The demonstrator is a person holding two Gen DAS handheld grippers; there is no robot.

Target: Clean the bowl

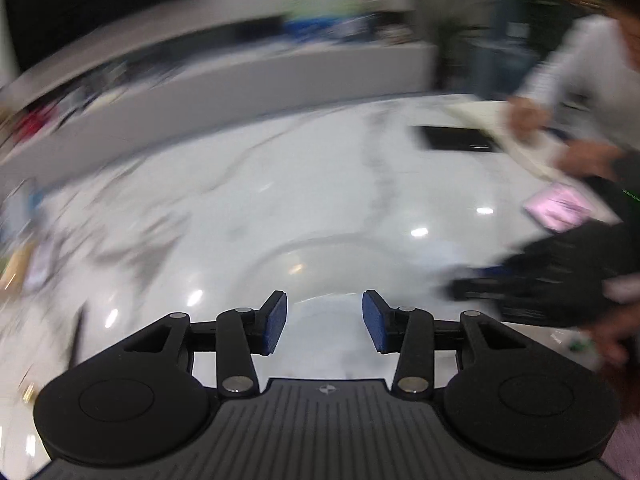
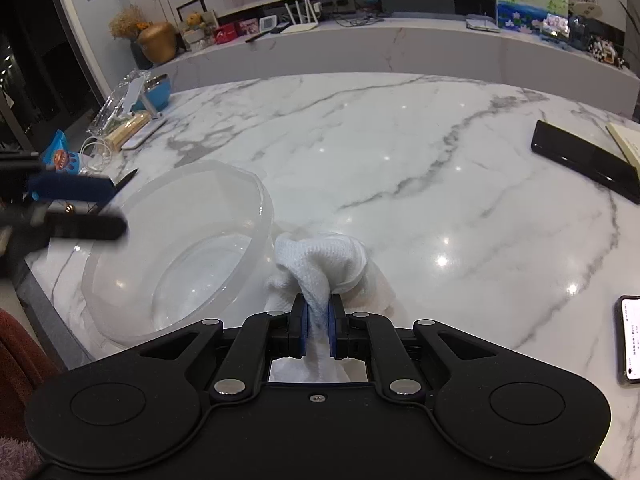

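The right gripper (image 2: 318, 324) clamps the white cloth (image 2: 320, 264) just beside the clear bowl (image 2: 132, 264), the left gripper (image 1: 324, 322) is released and empty, so the wiping seems finished or paused.

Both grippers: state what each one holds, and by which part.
The right gripper is shut on the white cloth, pinching a bunched fold at its near end, beside the clear bowl. The left gripper is open and holds nothing.
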